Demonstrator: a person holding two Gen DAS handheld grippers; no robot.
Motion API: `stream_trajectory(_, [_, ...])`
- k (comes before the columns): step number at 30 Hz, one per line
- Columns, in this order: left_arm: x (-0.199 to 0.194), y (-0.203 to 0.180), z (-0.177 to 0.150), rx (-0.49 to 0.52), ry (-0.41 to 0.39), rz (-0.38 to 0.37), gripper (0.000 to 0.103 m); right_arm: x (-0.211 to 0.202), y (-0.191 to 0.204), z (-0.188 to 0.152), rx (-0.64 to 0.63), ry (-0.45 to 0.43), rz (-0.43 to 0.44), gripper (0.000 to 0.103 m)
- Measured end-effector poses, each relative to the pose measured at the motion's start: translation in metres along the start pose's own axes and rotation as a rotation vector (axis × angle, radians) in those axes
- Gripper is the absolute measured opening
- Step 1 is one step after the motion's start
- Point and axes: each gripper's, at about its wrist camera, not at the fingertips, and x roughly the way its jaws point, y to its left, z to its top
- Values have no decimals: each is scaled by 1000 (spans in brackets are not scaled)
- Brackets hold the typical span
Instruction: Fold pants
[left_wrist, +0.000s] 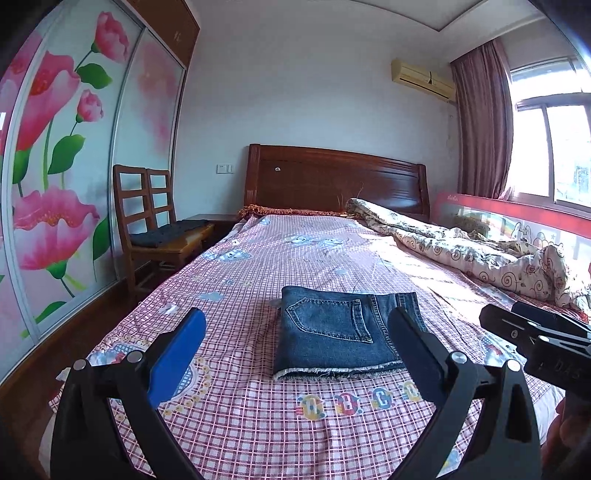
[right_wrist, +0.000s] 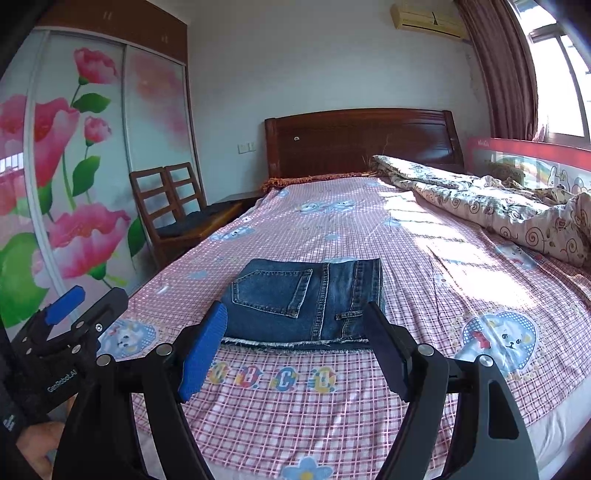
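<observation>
We see folded jeans (right_wrist: 306, 299) on the bed (right_wrist: 332, 406); both our hand-held grippers, left (left_wrist: 297, 354) and right (right_wrist: 295, 343), gape wide, empty.

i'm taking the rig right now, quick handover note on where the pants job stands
Left gripper: open, nothing between its fingers, hovering short of the jeans.
Right gripper: open, empty, also just in front of the jeans.
Jeans: folded into a compact rectangle, back pocket up, frayed edge nearest you, lying flat on the checked sheet mid-bed. Neither gripper touches them.
Done: the fold looks finished.
Left: probably nothing but a check that the edges line up; back both grippers away.
</observation>
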Motion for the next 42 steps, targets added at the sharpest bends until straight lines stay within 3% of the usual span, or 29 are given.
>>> stream_trajectory(28, [4, 0, 4, -16, 15, -12, 101, 2, 0, 1, 21, 17, 8, 75])
stream_trajectory(34, [6, -2, 4, 6, 36, 63, 101, 3, 0, 0, 24, 23, 8, 75])
stream_trajectory(38, [1, -3, 5, 20, 7, 105, 101, 3, 0, 0, 21, 26, 6, 75])
stream_trajectory(42, [-3, -6, 8, 39, -19, 77, 101, 4, 0, 0, 24, 30, 5, 75])
